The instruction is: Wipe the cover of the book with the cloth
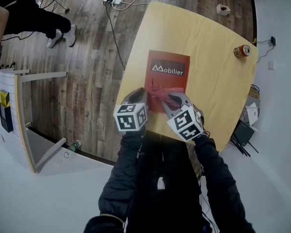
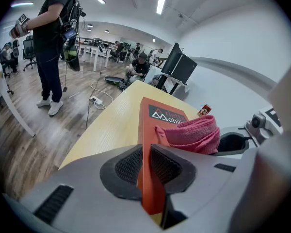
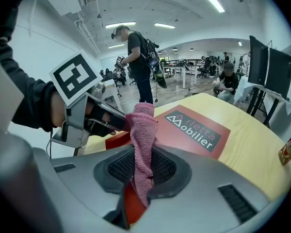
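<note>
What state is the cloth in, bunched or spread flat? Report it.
Bunched, not spread flat: the pink cloth is a crumpled wad pinched between the jaws of the right hand-held gripper, above the red book.

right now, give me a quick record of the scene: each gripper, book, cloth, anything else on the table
left gripper: fingers shut on the book's near edge
right gripper: fingers shut on the cloth
book: red, lying cover up on the table
cloth: pink, bunched over the cover's near end
other: a can near the table's far right edge
</note>
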`<state>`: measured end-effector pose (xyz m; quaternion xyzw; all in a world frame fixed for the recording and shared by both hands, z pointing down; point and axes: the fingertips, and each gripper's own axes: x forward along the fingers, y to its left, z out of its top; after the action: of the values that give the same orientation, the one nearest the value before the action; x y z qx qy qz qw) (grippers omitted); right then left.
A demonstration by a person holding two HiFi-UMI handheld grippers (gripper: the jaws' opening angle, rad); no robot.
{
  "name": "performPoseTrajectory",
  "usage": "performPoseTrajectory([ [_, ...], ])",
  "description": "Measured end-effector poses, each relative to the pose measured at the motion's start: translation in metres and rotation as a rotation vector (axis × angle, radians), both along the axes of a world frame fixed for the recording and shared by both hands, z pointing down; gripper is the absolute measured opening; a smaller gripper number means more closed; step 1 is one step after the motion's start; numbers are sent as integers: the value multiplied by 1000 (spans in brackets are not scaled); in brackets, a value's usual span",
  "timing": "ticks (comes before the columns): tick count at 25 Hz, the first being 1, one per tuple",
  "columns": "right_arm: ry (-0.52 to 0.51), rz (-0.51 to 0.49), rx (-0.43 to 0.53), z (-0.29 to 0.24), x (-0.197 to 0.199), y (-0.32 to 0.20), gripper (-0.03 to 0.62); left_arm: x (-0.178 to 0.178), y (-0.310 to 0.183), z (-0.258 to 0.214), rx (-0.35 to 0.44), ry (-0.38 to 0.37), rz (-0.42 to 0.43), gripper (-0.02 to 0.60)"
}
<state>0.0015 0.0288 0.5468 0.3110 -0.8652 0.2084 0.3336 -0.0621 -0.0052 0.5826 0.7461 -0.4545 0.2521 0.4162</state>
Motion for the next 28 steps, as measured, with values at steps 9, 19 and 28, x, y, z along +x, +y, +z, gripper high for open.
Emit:
performPoseTrajectory([
  [9, -30, -18, -35, 0, -6, 26, 80, 0, 0, 1, 0, 10, -4, 77],
  [19, -70, 15, -47, -10, 1, 19, 80, -1, 0, -1, 2, 17, 24, 75],
  [28, -60, 71, 44, -29, 19, -49, 80, -11, 15, -13, 10, 13, 44, 77],
])
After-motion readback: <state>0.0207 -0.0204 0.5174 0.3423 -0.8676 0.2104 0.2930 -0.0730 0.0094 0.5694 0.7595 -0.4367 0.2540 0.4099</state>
